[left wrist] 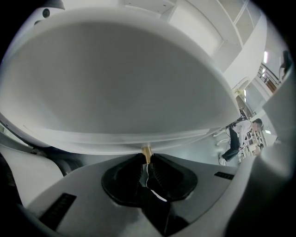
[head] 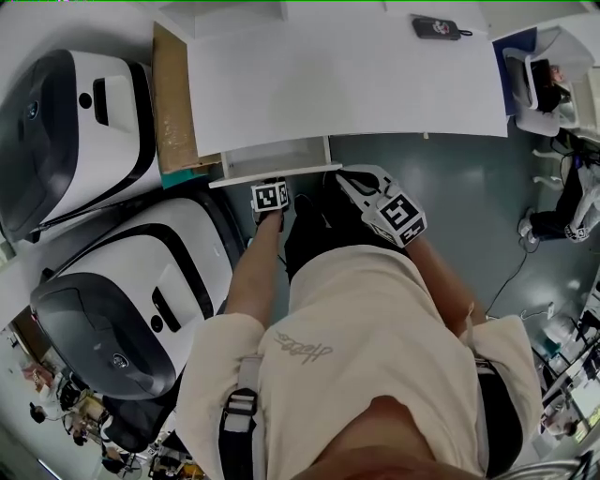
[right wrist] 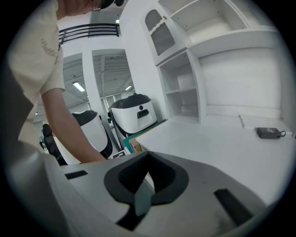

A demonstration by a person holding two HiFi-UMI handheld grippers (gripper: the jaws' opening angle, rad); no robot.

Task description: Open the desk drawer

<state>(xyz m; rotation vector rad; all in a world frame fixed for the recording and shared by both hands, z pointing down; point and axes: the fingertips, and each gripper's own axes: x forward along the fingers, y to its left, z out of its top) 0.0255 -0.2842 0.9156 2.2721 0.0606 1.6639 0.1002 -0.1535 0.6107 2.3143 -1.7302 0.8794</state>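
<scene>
A white desk (head: 347, 75) fills the top of the head view, and its drawer (head: 272, 159) juts out a little from the front edge at the left end. My left gripper (head: 272, 185) reaches steeply down at the drawer front from below. In the left gripper view the broad white drawer front (left wrist: 115, 92) fills the frame, and the left gripper (left wrist: 146, 160) is shut on a small tan knob (left wrist: 146, 151) at its lower edge. My right gripper (head: 349, 180) hovers beside the drawer, over the desk edge. In its own view the right gripper (right wrist: 148, 159) is shut and holds nothing.
Two big white-and-black machines (head: 75, 131) (head: 122, 291) stand close on the left, with a brown board (head: 172, 103) against the desk's end. A small black device (head: 436, 28) lies on the desk's far side. White shelves (right wrist: 185, 88) rise behind the desk. Another person (head: 572, 202) stands on the grey floor at right.
</scene>
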